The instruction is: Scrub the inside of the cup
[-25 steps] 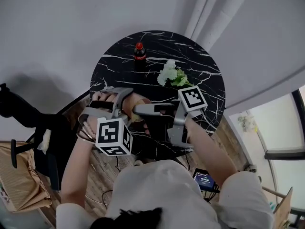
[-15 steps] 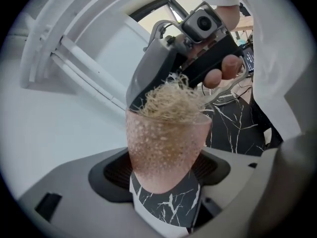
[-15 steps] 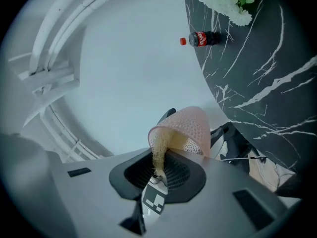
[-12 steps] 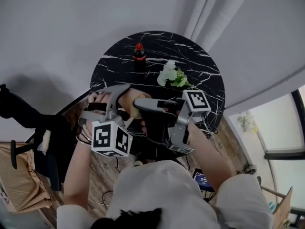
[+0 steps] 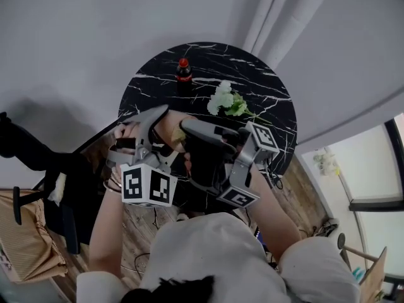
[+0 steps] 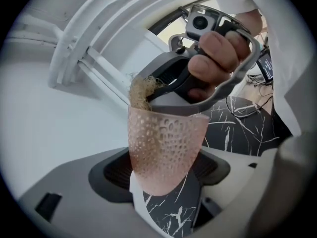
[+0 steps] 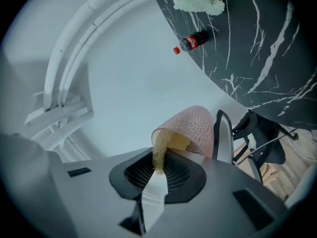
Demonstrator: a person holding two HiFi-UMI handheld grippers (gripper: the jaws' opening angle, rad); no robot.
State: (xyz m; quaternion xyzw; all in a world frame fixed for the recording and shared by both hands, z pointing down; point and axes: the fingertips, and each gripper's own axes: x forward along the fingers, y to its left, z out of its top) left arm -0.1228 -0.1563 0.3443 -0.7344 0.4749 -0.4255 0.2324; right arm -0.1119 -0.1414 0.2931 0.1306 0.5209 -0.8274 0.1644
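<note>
Pink dimpled cup, held off the desk in front of my body, above its near edge. The cup's base sits in the left tool, whose jaws are clamped on its lower wall from either side, and its mouth is tipped away toward the other tool. A yellowish scrubbing sponge crosses the rim and lies against the inner wall on one side; how deep it reaches I cannot tell. The right tool has its jaws drawn almost together and pinched on the near end of that sponge. In the left gripper view my hand is wrapped round that tool's handle just behind the cup mouth. Farther out on the black marbled desk stand a cola bottle and a bunch of white flowers, both well apart from the work. I judge the scrubbing step itself to be in hand, with sponge and inner wall in contact. The next move calls for keeping the cup steady and sweeping the sponge round the wall and down toward the bottom without loosening either grip.
</note>
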